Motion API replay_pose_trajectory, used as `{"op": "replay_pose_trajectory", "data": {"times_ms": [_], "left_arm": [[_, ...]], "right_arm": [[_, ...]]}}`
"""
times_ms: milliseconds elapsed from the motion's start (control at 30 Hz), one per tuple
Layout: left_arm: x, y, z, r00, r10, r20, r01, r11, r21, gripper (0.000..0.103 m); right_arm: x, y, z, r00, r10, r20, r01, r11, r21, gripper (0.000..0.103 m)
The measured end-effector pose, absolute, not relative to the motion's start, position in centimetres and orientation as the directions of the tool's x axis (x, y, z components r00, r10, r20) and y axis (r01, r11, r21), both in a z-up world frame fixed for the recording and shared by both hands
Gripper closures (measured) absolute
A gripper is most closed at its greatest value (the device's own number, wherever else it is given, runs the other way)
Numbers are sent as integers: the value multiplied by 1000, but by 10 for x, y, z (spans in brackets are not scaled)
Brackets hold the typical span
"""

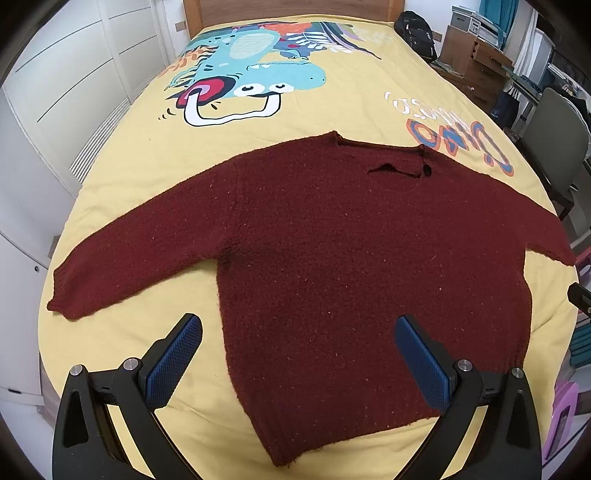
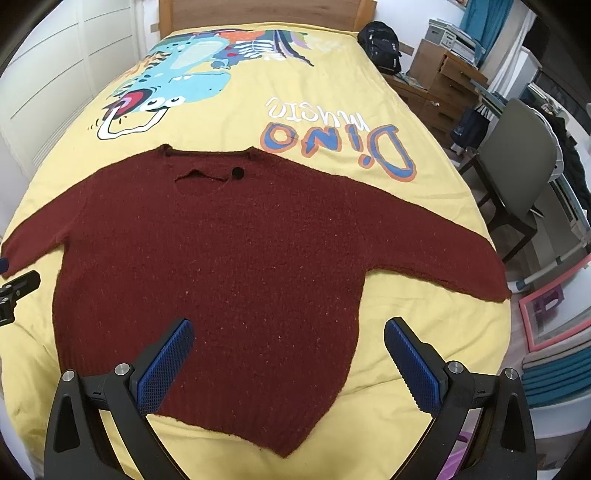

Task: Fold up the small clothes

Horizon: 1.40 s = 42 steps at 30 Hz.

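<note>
A maroon sweater (image 1: 351,258) lies flat on a yellow bedspread (image 1: 129,177) ahead of 2 wide-open, empty grippers, left gripper (image 1: 298,363) and right gripper (image 2: 288,365).

Yellow bedspread (image 2: 424,229) printed with cartoon dinosaur (image 2: 184,81); black backpack (image 2: 380,46) beside wooden headboard (image 2: 258,11); grey chair (image 2: 524,166), wooden drawers (image 2: 450,81) at right.

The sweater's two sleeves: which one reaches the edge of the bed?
The sleeve on the chair side; its cuff lies at the bed's edge. The other sleeve ends on yellow bedspread.
</note>
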<state>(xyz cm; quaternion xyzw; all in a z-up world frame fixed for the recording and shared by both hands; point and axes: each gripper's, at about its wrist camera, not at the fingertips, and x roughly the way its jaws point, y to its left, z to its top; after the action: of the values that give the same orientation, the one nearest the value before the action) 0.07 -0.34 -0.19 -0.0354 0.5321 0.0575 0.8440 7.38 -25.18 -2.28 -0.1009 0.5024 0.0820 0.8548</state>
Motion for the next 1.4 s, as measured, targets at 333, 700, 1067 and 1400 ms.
{"op": "replay_pose_trajectory", "data": {"times_ms": [333, 700, 1067, 1400], "left_arm": [[-1, -2, -3, 426, 70, -902, -134, 991, 14, 1], [-3, -3, -6, 418, 69, -906, -121, 992, 20, 1], [-3, -4, -10, 406, 74, -911, -110, 993, 32, 1], [-5, -4, -12, 405, 77, -911, -111, 993, 35, 1]], "right_arm": [[74, -249, -23, 480, 37, -877, -245, 965, -94, 1], [74, -247, -25, 473, 31, -881, -256, 961, -104, 0], [73, -247, -30, 467, 28, -884, -261, 959, -107, 1], [73, -246, -31, 463, 21, -886, -264, 957, -116, 0]]}}
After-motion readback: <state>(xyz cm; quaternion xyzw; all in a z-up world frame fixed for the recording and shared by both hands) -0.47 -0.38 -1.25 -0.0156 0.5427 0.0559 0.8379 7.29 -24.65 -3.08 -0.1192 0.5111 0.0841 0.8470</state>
